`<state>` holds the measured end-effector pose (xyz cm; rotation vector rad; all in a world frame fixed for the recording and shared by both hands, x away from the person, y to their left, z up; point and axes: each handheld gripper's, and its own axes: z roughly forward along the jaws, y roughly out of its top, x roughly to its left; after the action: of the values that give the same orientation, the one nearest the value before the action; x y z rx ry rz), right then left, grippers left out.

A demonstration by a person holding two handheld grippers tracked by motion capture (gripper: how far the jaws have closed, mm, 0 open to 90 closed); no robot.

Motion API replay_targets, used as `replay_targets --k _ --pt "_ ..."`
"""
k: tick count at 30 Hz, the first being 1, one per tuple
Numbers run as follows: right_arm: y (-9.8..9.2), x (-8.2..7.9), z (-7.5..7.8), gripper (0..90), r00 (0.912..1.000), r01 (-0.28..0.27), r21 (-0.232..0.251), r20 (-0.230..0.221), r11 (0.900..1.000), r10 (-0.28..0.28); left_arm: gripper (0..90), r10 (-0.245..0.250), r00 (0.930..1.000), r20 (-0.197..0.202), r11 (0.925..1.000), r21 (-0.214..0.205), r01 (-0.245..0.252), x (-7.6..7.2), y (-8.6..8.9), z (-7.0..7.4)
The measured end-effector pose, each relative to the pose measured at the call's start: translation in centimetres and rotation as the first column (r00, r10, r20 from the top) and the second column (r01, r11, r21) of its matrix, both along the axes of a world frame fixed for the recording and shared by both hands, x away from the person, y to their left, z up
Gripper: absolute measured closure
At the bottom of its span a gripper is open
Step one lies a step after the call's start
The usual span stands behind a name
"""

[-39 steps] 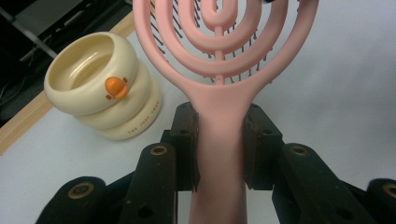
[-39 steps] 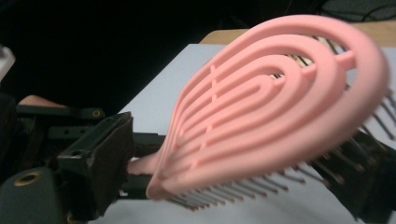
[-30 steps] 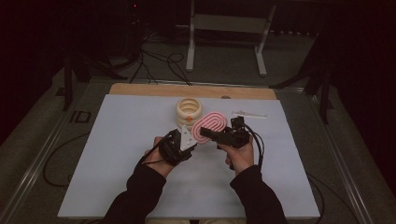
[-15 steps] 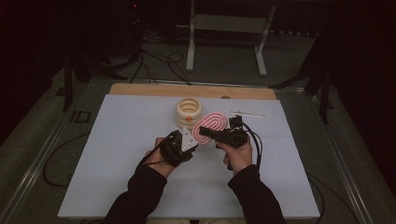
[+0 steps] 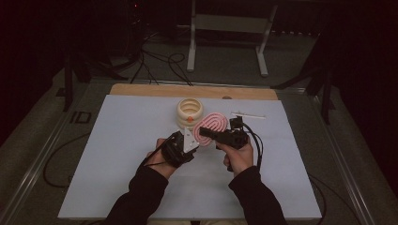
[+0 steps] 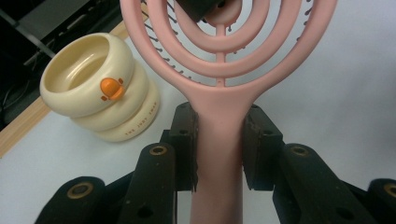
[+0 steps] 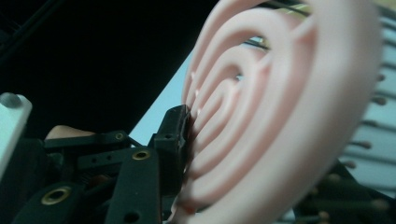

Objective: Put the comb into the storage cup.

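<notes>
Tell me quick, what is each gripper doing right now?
Left gripper: shut on the handle of the pink hairbrush.
Right gripper: its jaws have just been closing on the pink hairbrush's head, pressing on it now.

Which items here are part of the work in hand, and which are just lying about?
In hand: pink hairbrush, clamped at its handle by the left gripper; right gripper, jaws just closing on the brush head.
Lying about: cream ringed container; white stick.

On the lower ring of the cream stacked-ring holder (image 6: pixel 100 88), left of the pink brush (image 6: pixel 219 116) I grip, small print reads roughly "THE JUST SHOP", partly unclear.
</notes>
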<state>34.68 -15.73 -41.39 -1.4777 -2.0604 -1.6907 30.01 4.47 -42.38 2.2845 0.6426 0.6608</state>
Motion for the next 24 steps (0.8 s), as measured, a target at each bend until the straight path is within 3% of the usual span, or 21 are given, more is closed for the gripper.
replay_targets --k 5,9,16,21,24 --pt "0.00 0.06 -0.08 60.5 0.9999 -0.017 -0.010 -0.003 0.9998 0.017 69.7 0.006 1.0000 -0.005 1.0000 -0.003 -0.006 -0.03 -0.10 -0.35" --pt "0.09 0.04 -0.10 62.6 0.9994 -0.034 0.010 -0.005 0.9994 0.034 69.4 0.018 0.9998 -0.008 0.9998 -0.012 -0.018 0.06 -0.13 -0.49" --pt "0.25 -0.14 0.11 63.0 0.9998 -0.022 0.022 0.005 0.9995 0.021 68.5 0.033 0.9993 -0.015 0.9986 -0.041 -0.034 0.24 0.06 -0.54" --pt "0.43 -0.23 0.24 63.0 0.9998 -0.016 0.020 0.014 0.9997 0.016 62.9 0.029 0.9990 -0.035 0.9986 -0.044 -0.030 0.30 0.14 -0.79" --pt "0.53 -0.22 0.33 62.9 0.9998 -0.016 0.010 0.015 0.9998 0.016 58.4 0.038 0.9984 -0.041 0.9969 -0.067 -0.041 0.29 0.19 -0.95"
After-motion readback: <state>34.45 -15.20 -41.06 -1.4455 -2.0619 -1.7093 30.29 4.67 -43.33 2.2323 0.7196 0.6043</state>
